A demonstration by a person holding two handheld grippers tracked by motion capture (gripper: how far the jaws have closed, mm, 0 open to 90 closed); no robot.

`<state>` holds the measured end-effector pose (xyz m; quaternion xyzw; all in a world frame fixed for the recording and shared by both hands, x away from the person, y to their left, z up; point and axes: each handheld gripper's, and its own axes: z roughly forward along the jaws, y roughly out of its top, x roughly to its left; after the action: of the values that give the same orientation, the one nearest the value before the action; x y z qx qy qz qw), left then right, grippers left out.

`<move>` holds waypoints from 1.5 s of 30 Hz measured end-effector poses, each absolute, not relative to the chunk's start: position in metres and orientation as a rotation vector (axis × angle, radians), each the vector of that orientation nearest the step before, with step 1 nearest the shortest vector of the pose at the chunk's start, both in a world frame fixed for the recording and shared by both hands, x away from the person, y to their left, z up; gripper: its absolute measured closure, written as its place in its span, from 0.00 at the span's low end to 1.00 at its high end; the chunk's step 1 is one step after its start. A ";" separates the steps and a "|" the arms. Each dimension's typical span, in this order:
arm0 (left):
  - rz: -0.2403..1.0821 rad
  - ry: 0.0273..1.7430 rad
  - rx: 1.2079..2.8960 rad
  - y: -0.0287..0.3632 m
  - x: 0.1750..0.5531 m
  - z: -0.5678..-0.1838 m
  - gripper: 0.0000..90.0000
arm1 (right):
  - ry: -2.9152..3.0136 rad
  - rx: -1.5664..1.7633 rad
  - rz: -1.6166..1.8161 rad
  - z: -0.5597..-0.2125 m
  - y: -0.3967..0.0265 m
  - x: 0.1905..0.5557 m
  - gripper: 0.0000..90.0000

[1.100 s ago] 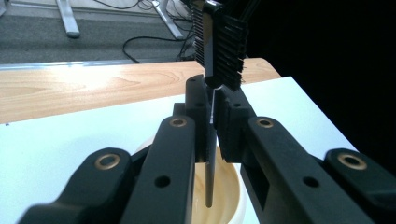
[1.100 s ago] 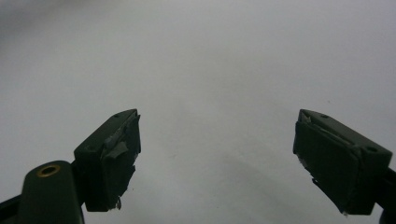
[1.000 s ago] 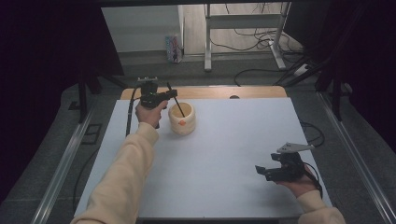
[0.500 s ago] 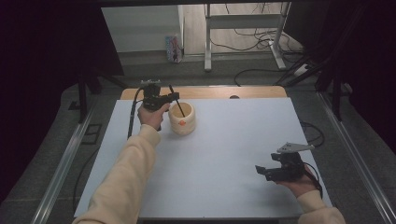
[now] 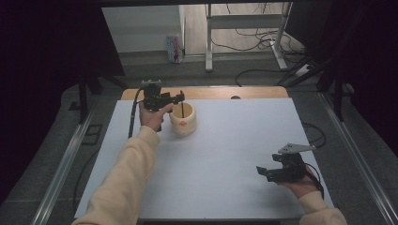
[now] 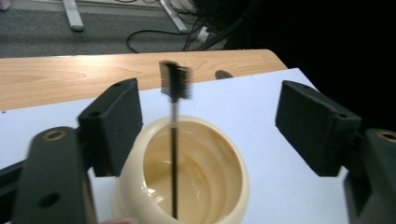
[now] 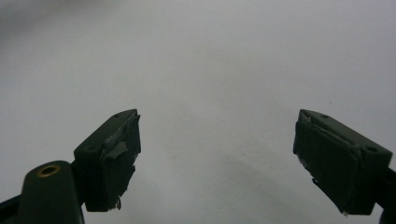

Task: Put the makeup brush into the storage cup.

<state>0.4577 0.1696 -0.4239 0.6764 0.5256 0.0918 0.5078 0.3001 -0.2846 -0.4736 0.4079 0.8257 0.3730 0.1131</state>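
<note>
A cream round pot stands at the far left of the white table. A thin black brush with a comb head stands in it, nearly upright. My left gripper hovers just over the pot's left rim. Its jaws have just been opening. In the left gripper view the brush rises free between the wide pads, touching neither, its foot inside the pot. My right gripper rests low at the near right, open and empty.
A wooden strip runs along the table's far edge. Metal rails flank both sides. Cables and a desk frame lie on the floor beyond. A cable trails from the left gripper.
The left gripper's jaws have opened and let go of the brush, which now stands in the pot by itself. Neither hand has shifted.
</note>
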 end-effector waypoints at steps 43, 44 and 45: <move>0.293 1.179 1.751 0.201 0.398 -0.416 0.21 | 2.408 1.203 1.091 -0.472 -0.286 0.297 0.16; 0.301 1.175 1.766 0.201 0.396 -0.417 0.21 | 2.408 1.203 1.091 -0.472 -0.286 0.297 0.16; 0.312 1.173 1.771 0.201 0.393 -0.418 0.21 | 2.408 1.203 1.091 -0.472 -0.285 0.297 0.16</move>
<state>0.3931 0.2014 -0.4184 0.7250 0.4800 0.1276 0.4771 0.2969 -0.2854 -0.4723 0.4112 0.8233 0.3729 0.1183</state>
